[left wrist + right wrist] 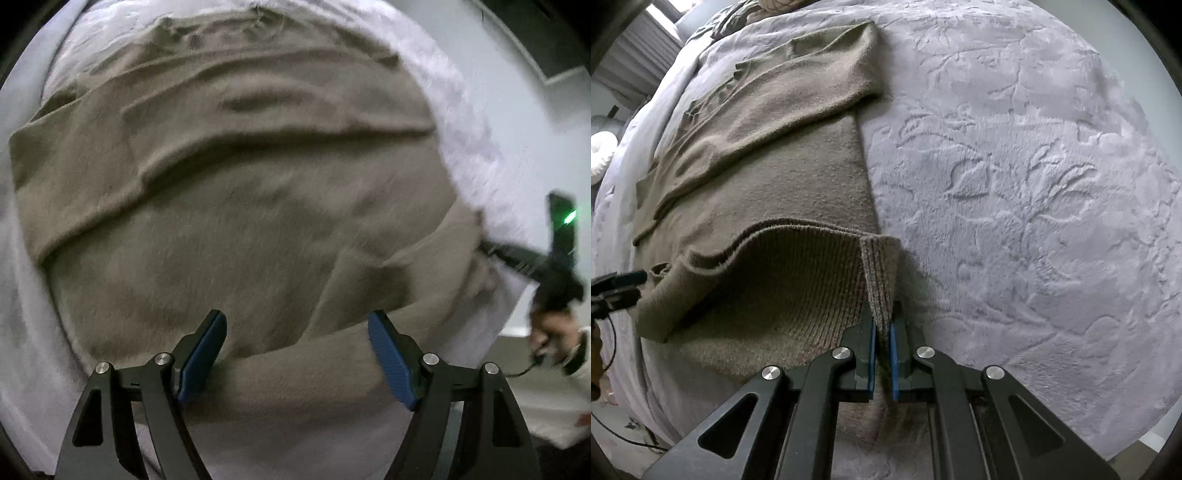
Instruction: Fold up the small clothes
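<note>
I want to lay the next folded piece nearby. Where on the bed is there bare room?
The grey blanket lies bare right of the brown sweater, out to the bed's edge. Left is crowded: the sweater spreads there, its hem corner pinched in the right gripper, and the open left gripper hovers over it.

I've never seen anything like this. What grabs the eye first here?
A big brown sweater sprawled over a pale embossed blanket fills both views. The right gripper has its jaws shut on the ribbed hem corner, lifting it, while the left gripper hovers open over a sleeve.
</note>
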### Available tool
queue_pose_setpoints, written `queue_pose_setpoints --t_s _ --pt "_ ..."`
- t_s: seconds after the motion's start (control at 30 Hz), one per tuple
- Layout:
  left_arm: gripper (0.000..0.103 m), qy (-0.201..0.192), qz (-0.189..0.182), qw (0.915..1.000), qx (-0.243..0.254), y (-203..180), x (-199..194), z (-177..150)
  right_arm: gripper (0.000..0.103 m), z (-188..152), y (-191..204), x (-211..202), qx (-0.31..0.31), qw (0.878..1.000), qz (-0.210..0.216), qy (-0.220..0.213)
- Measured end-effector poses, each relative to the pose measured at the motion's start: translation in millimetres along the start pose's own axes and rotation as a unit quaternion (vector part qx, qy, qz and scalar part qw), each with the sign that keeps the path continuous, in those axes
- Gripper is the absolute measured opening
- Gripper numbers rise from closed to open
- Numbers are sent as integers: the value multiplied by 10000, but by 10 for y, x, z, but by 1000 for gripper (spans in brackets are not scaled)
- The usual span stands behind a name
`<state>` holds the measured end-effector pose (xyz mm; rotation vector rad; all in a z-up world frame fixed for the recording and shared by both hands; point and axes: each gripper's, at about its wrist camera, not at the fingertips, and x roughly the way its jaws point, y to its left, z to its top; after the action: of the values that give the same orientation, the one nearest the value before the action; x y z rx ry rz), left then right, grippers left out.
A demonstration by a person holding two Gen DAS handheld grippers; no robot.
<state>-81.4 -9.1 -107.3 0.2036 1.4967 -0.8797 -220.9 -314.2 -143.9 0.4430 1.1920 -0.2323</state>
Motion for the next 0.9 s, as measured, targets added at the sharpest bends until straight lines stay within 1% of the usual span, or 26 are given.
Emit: queue_pose_setpoints --t_s 0.03,0.1,0.17,0.2,0.23,0.27,0.3,0.33,0.37,0.4,0.43,0.47,0.57,0.67,0.8,0.83,0.9 --pt "79 -34 -163 9999 12 -21 -17 55 7 -1 5 0 -2 10000 1 -5" --pt "79 -11 -368 9992 173 -103 27 165 7 2 17 11 -18 10000 -4 -6" --pt "79 129 -400 9987 295 -171 161 297 7 7 16 20 1 10000 -9 19" --pt "79 292 -458 9980 323 -213 267 342 7 9 16 20 3 10000 -4 20" --pt "79 388 -507 9974 347 -242 324 349 7 13 14 16 -2 10000 -1 18" --pt "79 461 -505 9969 387 -281 373 372 7 6 4 11 -3 10000 10 15" --pt "79 507 -455 9966 458 -315 384 330 7 2 -2 9 -3 10000 21 12" --pt "70 514 -384 9963 563 -353 396 313 7 1 -6 9 5 10000 30 12" --pt "59 486 -348 9962 638 -397 402 260 7 5 -7 10 23 10000 40 17" --pt "38 486 -350 9960 665 -407 400 249 7 12 -16 4 41 10000 49 24" --pt "23 457 -346 9965 608 -390 379 236 7 17 -18 -9 66 10000 56 26" --pt "21 390 -358 9972 533 -373 354 229 7 29 -16 -43 87 9999 59 0" --pt "20 20 -299 9989 358 -289 166 184 7 86 6 -182 82 9999 32 -136" --pt "20 -349 -240 9990 129 -108 -127 175 7 209 60 -345 28 9993 87 -358" --pt "20 -895 -84 9958 -168 96 -503 259 7 554 264 -570 -225 9965 234 -766" --pt "19 -1097 -22 9937 -236 156 -630 305 7 664 337 -615 -322 9954 272 -863" --pt "19 -1323 83 9908 -290 243 -779 377 7 893 485 -697 -527 9923 355 -1067"
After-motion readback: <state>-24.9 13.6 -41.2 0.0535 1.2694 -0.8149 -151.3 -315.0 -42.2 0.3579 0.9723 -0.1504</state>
